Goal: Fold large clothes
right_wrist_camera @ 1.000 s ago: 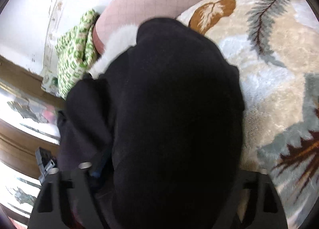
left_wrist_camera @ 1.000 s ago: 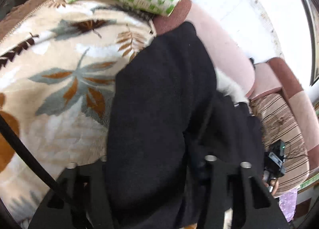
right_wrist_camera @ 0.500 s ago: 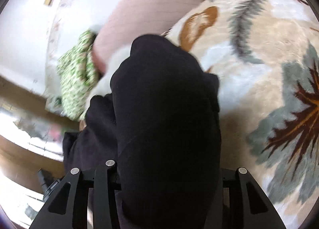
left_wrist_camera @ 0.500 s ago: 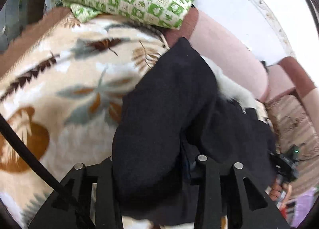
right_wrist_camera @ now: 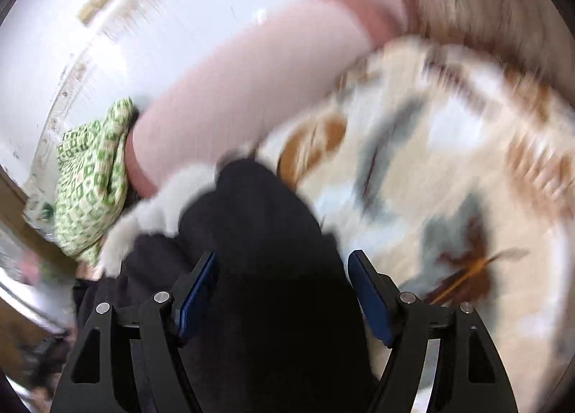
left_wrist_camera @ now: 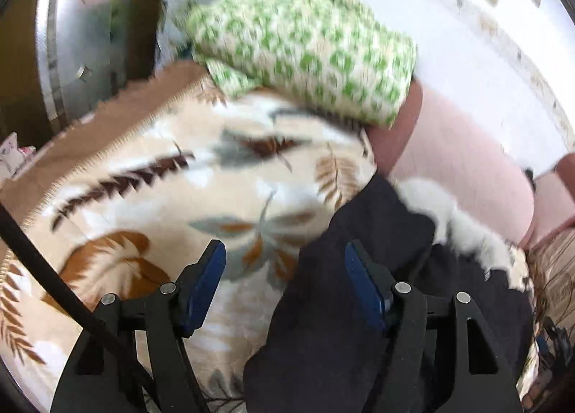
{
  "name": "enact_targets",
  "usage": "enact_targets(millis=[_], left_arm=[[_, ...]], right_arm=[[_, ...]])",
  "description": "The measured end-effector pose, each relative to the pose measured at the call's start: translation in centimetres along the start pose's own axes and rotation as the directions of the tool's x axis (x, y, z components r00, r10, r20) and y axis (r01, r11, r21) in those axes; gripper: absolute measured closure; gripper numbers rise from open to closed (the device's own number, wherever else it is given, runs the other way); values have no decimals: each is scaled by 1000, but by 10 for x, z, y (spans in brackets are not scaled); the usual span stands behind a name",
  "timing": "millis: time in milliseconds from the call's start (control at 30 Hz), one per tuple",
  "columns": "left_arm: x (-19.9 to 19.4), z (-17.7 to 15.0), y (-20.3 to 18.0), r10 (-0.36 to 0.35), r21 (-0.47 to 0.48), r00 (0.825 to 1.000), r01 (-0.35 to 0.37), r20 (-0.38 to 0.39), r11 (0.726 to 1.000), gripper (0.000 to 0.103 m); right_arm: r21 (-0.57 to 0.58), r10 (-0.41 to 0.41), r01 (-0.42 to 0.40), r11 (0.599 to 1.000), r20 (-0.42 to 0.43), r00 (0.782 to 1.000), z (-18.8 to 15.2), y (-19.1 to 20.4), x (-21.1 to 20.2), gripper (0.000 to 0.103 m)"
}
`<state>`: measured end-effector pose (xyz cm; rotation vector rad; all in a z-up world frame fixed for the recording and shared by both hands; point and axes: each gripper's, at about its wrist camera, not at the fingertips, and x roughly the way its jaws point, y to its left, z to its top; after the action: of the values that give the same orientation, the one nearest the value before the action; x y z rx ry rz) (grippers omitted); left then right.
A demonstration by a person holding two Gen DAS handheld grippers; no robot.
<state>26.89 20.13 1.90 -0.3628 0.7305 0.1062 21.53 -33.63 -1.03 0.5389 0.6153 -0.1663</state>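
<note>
A sofa draped in a leaf-patterned blanket (left_wrist_camera: pixel 215 197) fills both views, with a pink backrest (left_wrist_camera: pixel 463 158) against a white wall and a green-checked cushion (left_wrist_camera: pixel 305 43) at the far end. The black garment (left_wrist_camera: pixel 377 287) lies on the blanket beside the backrest, its white fur trim (left_wrist_camera: pixel 463 226) against the cushioning. The left gripper (left_wrist_camera: pixel 285 282) has just been opening; its jaws stand apart, with only the garment's edge below the right-hand one and nothing pressed. The right gripper (right_wrist_camera: pixel 282 287) has likewise just been opening; its 2 jaws stand apart above the cloth (right_wrist_camera: pixel 258 251) (no grip is visible). Likely risk: the released fold may spring back or slump off the rounded bulk, because thick padded cloth resists creasing. The garment's long axis appears to run from the grippers toward the backrest, its folded end pointing at the green cushion.
</note>
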Motion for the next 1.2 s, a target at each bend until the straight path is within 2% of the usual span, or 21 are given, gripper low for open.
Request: enact_targets(millis=[33,100,167,233,300,333,400,433,567,600,700,800,867,900,967,1067,1133,1200], left_arm=[[-3,2,-2,-10,2,1000,10,5,1000,35],[-3,2,-13,-34,30,999,34,0,999,35],[14,1,-32,-27,88,999,29,-27,996,35],[31,-2,-49,-19,137,999,26,-50,990,35],[69,-2,-68,-9,193,993,31,-114,981,35],[78,-4,-73,7,197,990,21,-139,980,35],[121,-1,-70,72,175,971,-32,-227,984,32],[135,0,-64,74,138,962,-38,-262,990,30],[174,-4,-31,-7,-43,933,-10,-360,999,16],[175,-4,-25,-33,-77,933,6,-358,997,15],[158,-2,-23,-57,-91,938,27,-343,995,16],[111,3,-11,-125,-130,949,90,-290,987,17],[74,0,-1,-165,-132,954,135,-251,982,17],[57,-3,4,-173,-127,956,146,-238,981,17],[29,-13,14,-172,-108,960,151,-220,983,17],[0,-39,31,-163,-118,962,140,-219,983,17],[-8,-56,44,-190,-159,954,156,-232,975,17],[-12,-81,53,-267,-220,929,213,-255,952,17]], right_arm=[[-39,1,1,999,45,999,1,11,-13,22],[-96,50,-44,994,63,997,-1,37,-17,22],[-137,141,-139,981,3,990,-5,62,-4,24],[-167,216,-229,959,-95,972,-13,86,19,47],[-204,230,-264,943,-176,957,-22,105,47,49],[-219,214,-256,942,-197,957,-26,108,58,49],[-224,166,-210,952,-202,965,-31,107,82,49],[-203,147,-189,961,-204,968,-30,103,93,49],[-25,167,-175,984,-194,967,-16,68,110,49],[13,181,-182,983,-189,965,-15,61,112,50],[7,176,-177,984,-166,970,-14,61,99,50],[-64,156,-165,984,-123,980,-11,77,60,44],[-63,182,-188,980,-96,979,-17,76,27,32],[-48,198,-202,978,-81,977,-21,74,13,23],[17,247,-246,969,-66,967,-28,61,-13,15],[157,321,-304,940,-103,941,-49,30,-34,12],[262,352,-311,914,-127,928,-71,7,-44,11],[339,376,-309,889,-152,914,-101,-13,-53,11]])
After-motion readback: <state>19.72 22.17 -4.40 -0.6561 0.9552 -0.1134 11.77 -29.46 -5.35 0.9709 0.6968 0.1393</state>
